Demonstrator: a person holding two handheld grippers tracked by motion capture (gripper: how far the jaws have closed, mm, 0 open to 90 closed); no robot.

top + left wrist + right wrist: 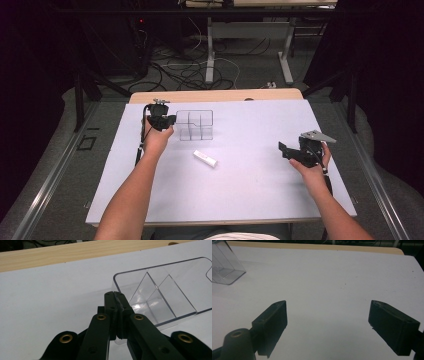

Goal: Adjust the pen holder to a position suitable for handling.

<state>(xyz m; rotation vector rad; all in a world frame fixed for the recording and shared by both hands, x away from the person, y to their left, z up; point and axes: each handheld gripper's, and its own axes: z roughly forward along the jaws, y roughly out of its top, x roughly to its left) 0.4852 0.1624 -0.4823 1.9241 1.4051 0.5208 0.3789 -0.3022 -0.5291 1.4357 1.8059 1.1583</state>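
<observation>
A person's 2 forearms reach in over the white counter (250, 190) — each hand carries a claw. The right claw (286, 151), nearest the person, hangs low over bare counter with its jaws spread wide and nothing between them; in the right gripper view the 2 black pads (272, 325) frame only white surface.

Between the 2 hands, ahead and to the left of the right claw, a small white tube (205, 158) lies flat on the counter, touching nothing.

Farther out, the left claw (115, 295) is pinched shut on the near wall of a clear plastic organiser (175, 287) — the jaws meet across the thin rim, 1 inside and 1 outside, at the corner closest to that hand. The organiser (196, 125) stands upright just beyond the left claw's tips, its inner dividers splitting it into several compartments, all of which look empty.

The step in hand appears to be steadying or shifting the organiser by its wall. Done well, the grip would stay square on the rim, since clear plastic this thin likely flexes and could slip if the hand twists. Any pull is best kept level with the counter so the far edge does not lift. Beyond it runs the counter's wooden edge (62, 252).
</observation>
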